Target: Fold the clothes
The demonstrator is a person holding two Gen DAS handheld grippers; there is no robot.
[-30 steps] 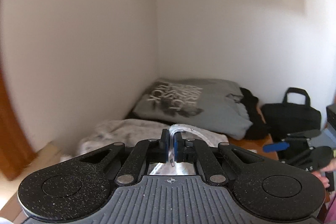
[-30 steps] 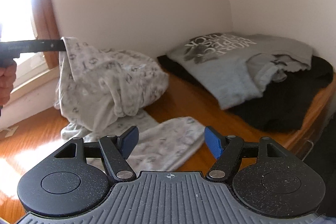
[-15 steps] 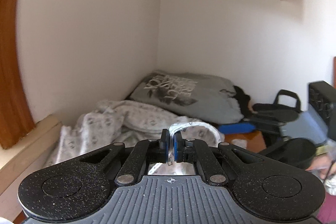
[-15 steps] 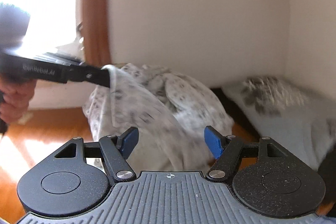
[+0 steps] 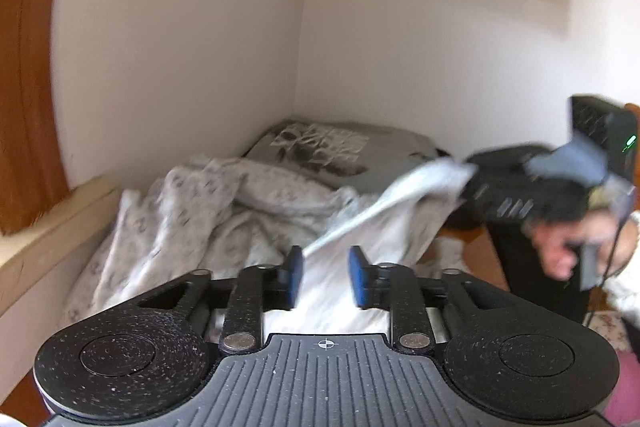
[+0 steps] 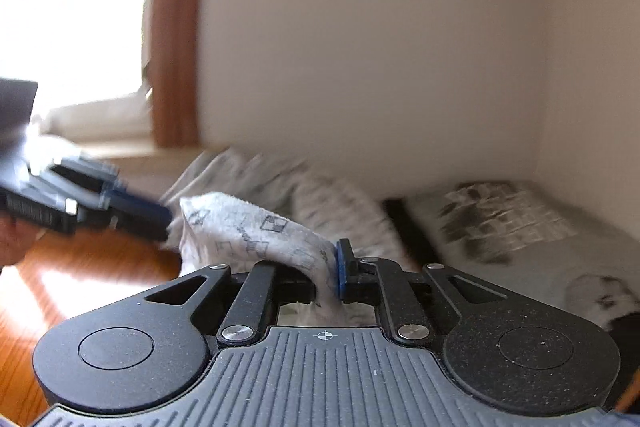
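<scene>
Cloth goes from one gripper to the other here. Left wrist view: the left gripper [image 5: 325,277] is opening, its jaws apart over the white patterned garment [image 5: 248,199], which lies heaped in front of the grey shirt [image 5: 340,151]. Let go fully — no snagging.

Right wrist view: the right gripper [image 6: 327,277] is closing on a bunched edge of that garment, left of the grey shirt. Pinch firmly, then lift it slowly.

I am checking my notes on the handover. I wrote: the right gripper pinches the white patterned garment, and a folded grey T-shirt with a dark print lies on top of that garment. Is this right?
One detail is wrong. The folded grey T-shirt with a dark print lies behind the white patterned garment, in the wall corner, not on it; the left wrist view shows this. The right gripper does pinch the garment.
</scene>
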